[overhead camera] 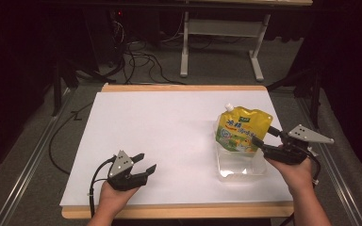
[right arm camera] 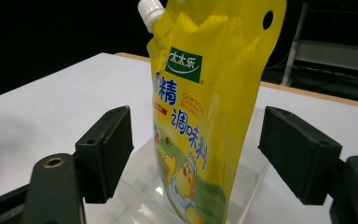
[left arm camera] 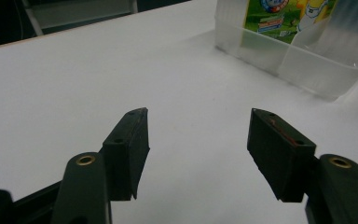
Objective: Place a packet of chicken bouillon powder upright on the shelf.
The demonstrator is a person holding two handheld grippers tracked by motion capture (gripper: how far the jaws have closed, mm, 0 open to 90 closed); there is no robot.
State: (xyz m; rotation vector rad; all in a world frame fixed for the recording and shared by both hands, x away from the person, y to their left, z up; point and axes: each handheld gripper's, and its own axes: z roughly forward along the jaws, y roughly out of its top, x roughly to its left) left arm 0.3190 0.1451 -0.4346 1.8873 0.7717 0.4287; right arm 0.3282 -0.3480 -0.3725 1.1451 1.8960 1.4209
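Note:
A yellow spouted pouch with a white cap stands upright in a clear plastic container at the right of the table. My right gripper is open at the pouch's right side. In the right gripper view its jaws flank the pouch with a gap on each side, above the container. Low over the white surface at the front left, my left gripper stands open with nothing between its fingers. The left gripper view has its jaws wide apart, with the container and the pouch at the upper right.
A white sheet covers the wooden table, whose edge shows at front and back. Beyond the far edge lie dark floor, black cables and a white metal frame.

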